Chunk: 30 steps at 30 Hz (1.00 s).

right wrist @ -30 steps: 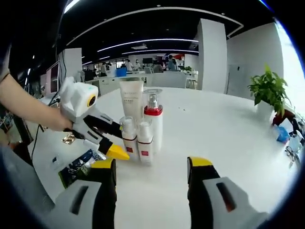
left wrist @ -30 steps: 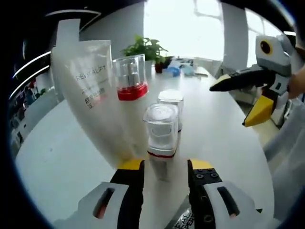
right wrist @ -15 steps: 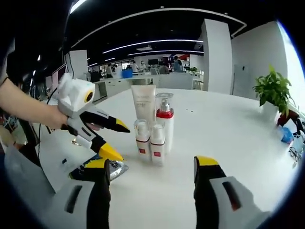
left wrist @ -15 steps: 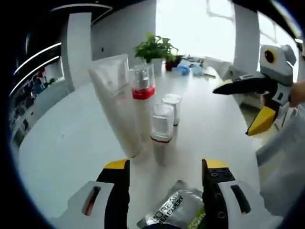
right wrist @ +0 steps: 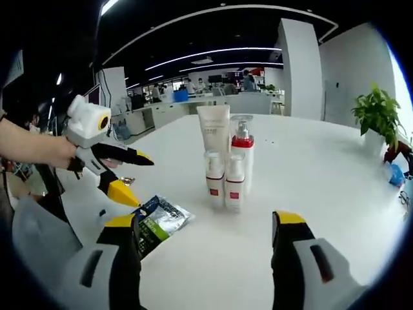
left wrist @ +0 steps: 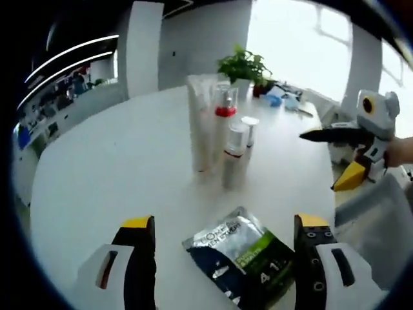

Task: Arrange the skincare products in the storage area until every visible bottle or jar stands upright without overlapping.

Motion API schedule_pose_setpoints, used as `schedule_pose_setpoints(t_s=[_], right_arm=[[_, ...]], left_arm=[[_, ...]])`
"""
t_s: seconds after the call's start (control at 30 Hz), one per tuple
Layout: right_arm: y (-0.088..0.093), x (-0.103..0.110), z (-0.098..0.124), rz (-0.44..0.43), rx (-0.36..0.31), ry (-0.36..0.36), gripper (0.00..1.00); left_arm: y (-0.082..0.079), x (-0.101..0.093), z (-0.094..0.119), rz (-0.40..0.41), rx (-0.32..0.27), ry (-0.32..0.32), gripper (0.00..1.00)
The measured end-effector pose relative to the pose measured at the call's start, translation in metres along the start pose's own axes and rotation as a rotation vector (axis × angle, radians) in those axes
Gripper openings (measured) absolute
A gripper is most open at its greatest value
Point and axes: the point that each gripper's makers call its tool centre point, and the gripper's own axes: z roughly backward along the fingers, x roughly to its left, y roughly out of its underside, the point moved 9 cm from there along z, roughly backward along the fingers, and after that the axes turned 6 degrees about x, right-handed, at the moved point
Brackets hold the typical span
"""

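Observation:
Four skincare products stand upright in a tight group on the white table (left wrist: 97, 168): a white tube (left wrist: 199, 123), a clear pump bottle (left wrist: 223, 119) with a red collar, and two small clear-capped bottles (left wrist: 235, 158) (left wrist: 248, 132). The right gripper view shows the same tube (right wrist: 214, 129), pump bottle (right wrist: 242, 152) and small bottles (right wrist: 213, 177) (right wrist: 234, 184). My left gripper (left wrist: 224, 223) is open and empty, well back from the group. My right gripper (right wrist: 205, 221) is open too, with nothing between its jaws. Each gripper appears in the other's view, left gripper (right wrist: 139, 181) and right gripper (left wrist: 352, 158).
A dark green and silver sachet (left wrist: 242, 255) lies flat on the table between my left jaws and the bottles, also seen as a sachet (right wrist: 158, 223) from the right. A potted plant (left wrist: 244, 64) and small clutter stand at the far table edge. Desks fill the room behind.
My left gripper has drawn back from the nearest small bottle and its jaws stand wider apart. The right gripper has also backed away a little. The bottles stayed put.

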Motion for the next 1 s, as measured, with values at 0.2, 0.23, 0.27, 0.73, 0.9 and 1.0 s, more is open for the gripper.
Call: schedule_pose_setpoints(t_s=[0.2,0.23,0.27,0.73,0.9,1.0], right_arm=[[0.004,0.007,0.004,-0.007,-0.002,-0.021,0.88],[0.004,0.008,0.005,-0.010,-0.006,-0.021,0.89],[0.004,0.008,0.006,-0.013,-0.007,-0.022,0.89],[0.012,0.012,0.019,0.002,-0.005,-0.036,0.91],[0.010,0.013,0.021,0.026,-0.011,-0.043,0.91],[0.011,0.013,0.023,0.037,-0.007,-0.046,0.90]], left_arm=[[0.015,-0.002,0.024,0.086,-0.019,-0.031,0.94],[0.018,-0.003,0.029,0.098,-0.024,-0.038,0.95],[0.020,-0.003,0.033,0.107,-0.028,-0.043,0.95],[0.069,-0.009,0.088,0.237,-0.052,-0.176,0.97],[0.084,-0.011,0.107,0.299,-0.075,-0.233,0.97],[0.090,-0.013,0.118,0.335,-0.102,-0.268,0.97]])
